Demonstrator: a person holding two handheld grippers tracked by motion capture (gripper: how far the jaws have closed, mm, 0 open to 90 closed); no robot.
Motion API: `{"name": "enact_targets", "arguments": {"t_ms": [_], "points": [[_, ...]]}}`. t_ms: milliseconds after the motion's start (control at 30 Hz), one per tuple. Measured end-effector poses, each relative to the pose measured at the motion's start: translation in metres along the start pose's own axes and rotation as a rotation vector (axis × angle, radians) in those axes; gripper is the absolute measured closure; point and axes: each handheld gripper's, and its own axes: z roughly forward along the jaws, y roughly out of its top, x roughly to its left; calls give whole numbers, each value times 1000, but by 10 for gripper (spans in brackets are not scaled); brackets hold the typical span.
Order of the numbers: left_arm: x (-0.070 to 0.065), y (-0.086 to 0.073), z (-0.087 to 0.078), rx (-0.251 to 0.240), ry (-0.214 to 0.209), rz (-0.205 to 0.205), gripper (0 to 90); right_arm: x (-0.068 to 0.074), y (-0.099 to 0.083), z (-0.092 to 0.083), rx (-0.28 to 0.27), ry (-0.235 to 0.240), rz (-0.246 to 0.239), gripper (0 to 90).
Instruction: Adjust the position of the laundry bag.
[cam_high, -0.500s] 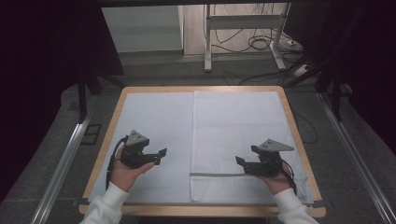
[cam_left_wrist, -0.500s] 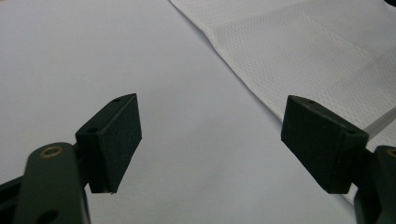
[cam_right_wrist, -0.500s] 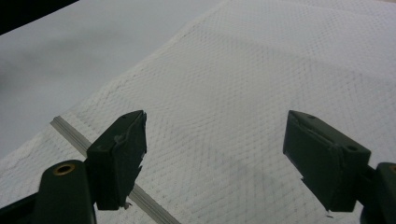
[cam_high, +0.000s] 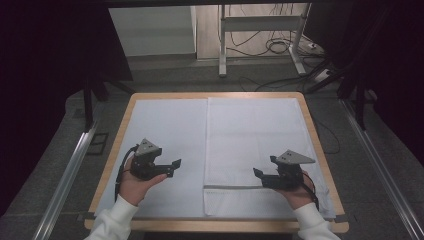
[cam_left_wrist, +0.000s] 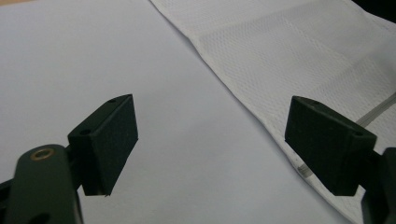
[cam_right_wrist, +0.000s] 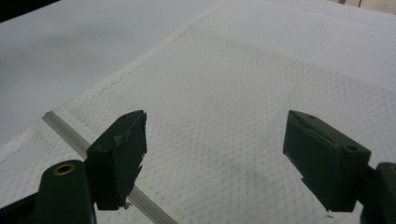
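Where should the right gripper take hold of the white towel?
Probably at the towel's near right corner, coming in from the right edge: the cloth lies flat, so only an edge gives purchase, and the open right gripper hovers nearby, above the grey stripe.

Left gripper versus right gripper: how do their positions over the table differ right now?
The left gripper hovers over the smooth white sheet, beside the towel's edge; the right gripper hovers over the textured white towel, near its grey stripe. The left gripper's fingers frame bare sheet, while the right gripper's fingers frame woven towel. Both are open, hold nothing, and point inward toward each other.
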Motion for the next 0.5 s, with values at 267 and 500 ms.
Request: {"name": "enact_targets", "arguments": {"t_ms": [267,500], "points": [[1,-2,7,50,-34,-48,184,-2,-4,2,3,-15,0,209],[-11,3,11,66,-43,-83,188,0,-3,0,-9,-16,-20,209]]}}
